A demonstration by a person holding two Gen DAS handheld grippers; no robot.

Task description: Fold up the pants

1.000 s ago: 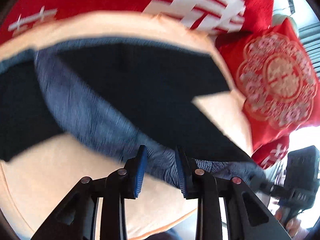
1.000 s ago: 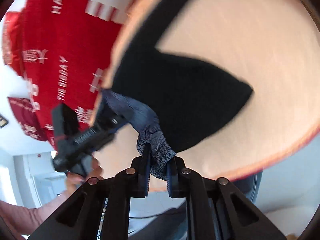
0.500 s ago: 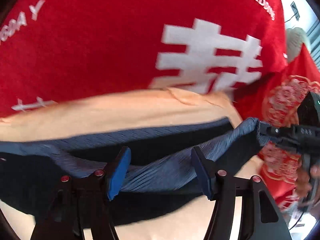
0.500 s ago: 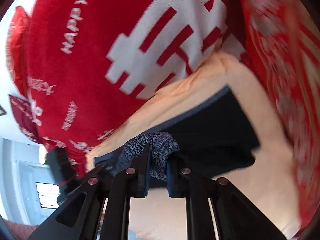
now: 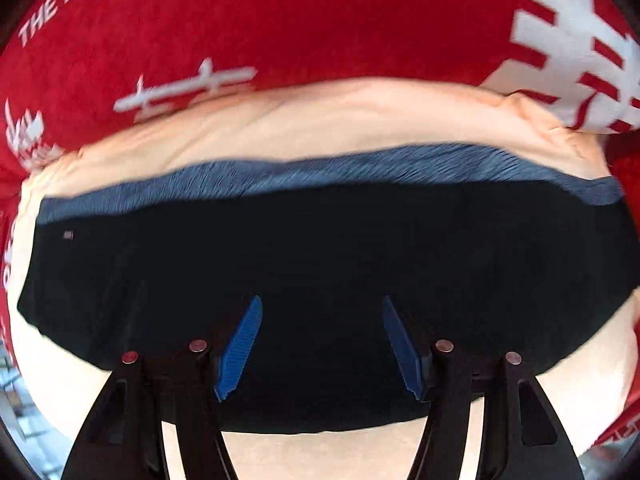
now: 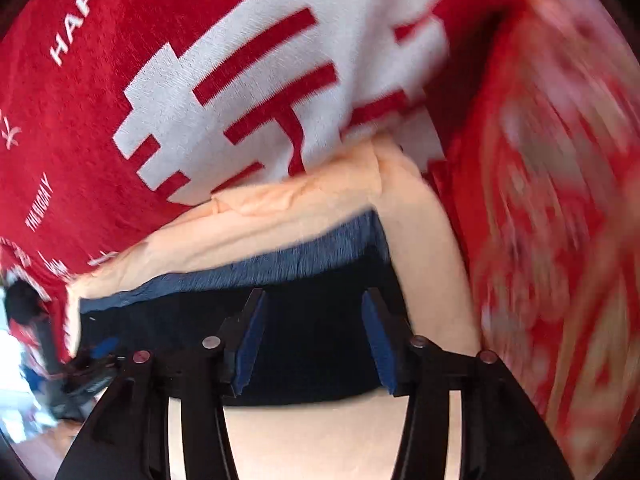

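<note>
The dark navy pants (image 5: 320,264) lie folded flat on a peach sheet (image 5: 320,120), with a lighter blue heathered band (image 5: 320,172) along their far edge. My left gripper (image 5: 322,312) is open and empty just above the pants. In the right wrist view the same pants (image 6: 312,344) lie flat with their blue band (image 6: 280,264) at the far edge. My right gripper (image 6: 312,304) is open and empty over the pants' right end. The left gripper shows as a dark shape at the far left of that view (image 6: 80,364).
A red blanket with white characters and lettering (image 5: 280,20) lies behind the peach sheet, also in the right wrist view (image 6: 200,80). A red patterned cushion (image 6: 560,200) sits to the right, blurred. The sheet's near part (image 6: 312,440) is bare.
Both grippers let go of the pants' blue edge after carrying it over, and opened wide. The pants now lie flat and folded on the sheet.
</note>
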